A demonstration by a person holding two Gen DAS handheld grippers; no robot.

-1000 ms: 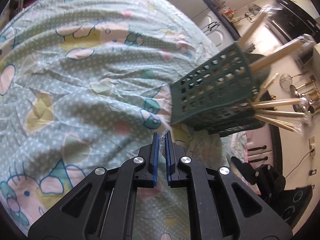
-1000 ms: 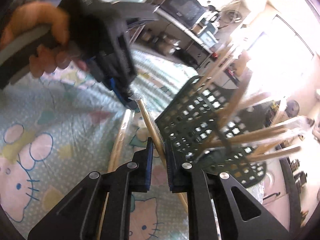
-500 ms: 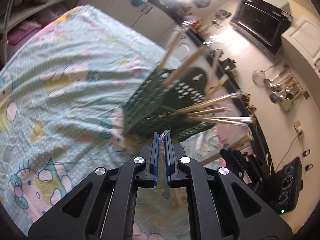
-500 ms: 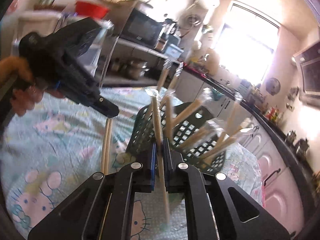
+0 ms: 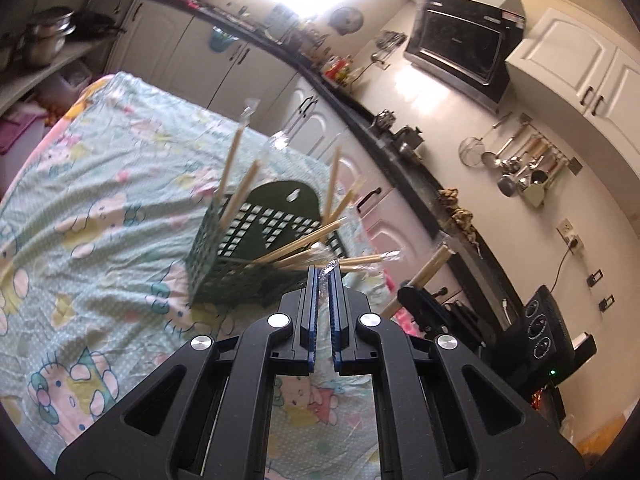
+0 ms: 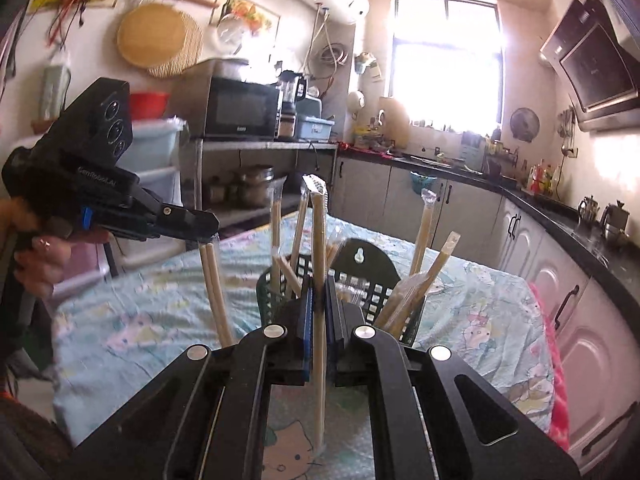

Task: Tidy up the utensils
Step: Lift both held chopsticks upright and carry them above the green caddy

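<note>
Both grippers' fingers pinch wrapped chopsticks: left (image 5: 323,276) a pair (image 6: 216,288), right (image 6: 318,300) one (image 6: 319,248)

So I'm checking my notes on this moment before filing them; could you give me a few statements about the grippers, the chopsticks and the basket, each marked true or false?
1. The right gripper is clamped on a wrapped pair of chopsticks that stands upright. True.
2. The left gripper is empty. False: it pinches the top of the wrapper of a second wrapped pair, which hangs below it.
3. The green basket stands on the patterned cloth and already holds several wrapped chopsticks. True.
4. The green basket lies tipped on its side. False: it stands upright.
5. The right gripper's pair already rests inside the basket. False: it is held in front of the basket, outside it.
</note>
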